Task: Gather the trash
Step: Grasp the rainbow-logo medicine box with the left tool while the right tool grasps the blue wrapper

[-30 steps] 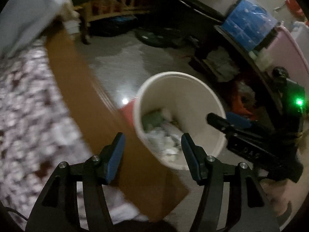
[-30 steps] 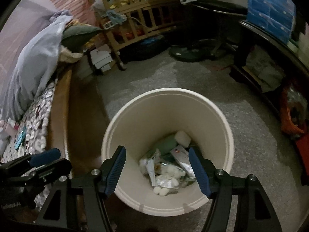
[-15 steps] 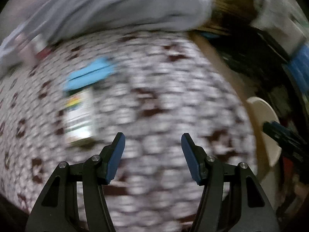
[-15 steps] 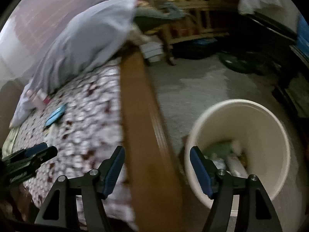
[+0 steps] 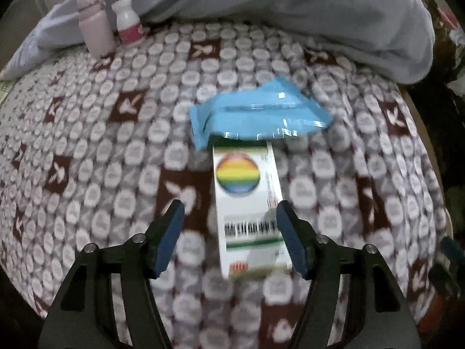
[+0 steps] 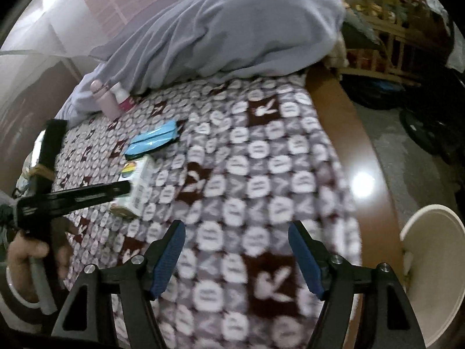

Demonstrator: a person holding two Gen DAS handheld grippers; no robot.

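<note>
A white carton with a rainbow circle [image 5: 248, 203] lies on the patterned bedspread [image 5: 116, 160], its far end under a crumpled blue plastic wrapper [image 5: 258, 119]. My left gripper [image 5: 231, 234] is open, its fingers on either side of the carton's near half, just above it. Both items also show in the right wrist view: the carton [image 6: 139, 180] and the wrapper [image 6: 154, 138]. My right gripper [image 6: 237, 257] is open and empty over the bedspread. The cream trash bin [image 6: 433, 267] stands on the floor at the right, beyond the bed's brown edge.
A pink bottle [image 5: 94, 24] and a small white bottle with a pink label [image 5: 128, 20] stand at the far left by a grey-blue blanket [image 5: 290, 8]. The bed's wooden rim [image 6: 357, 145] separates bed and floor. Wooden furniture and clutter fill the far right.
Both grippers swung left from over the trash bin to the bed. My left gripper now straddles the rainbow carton. The bin has slid to the right edge of the right wrist view.
</note>
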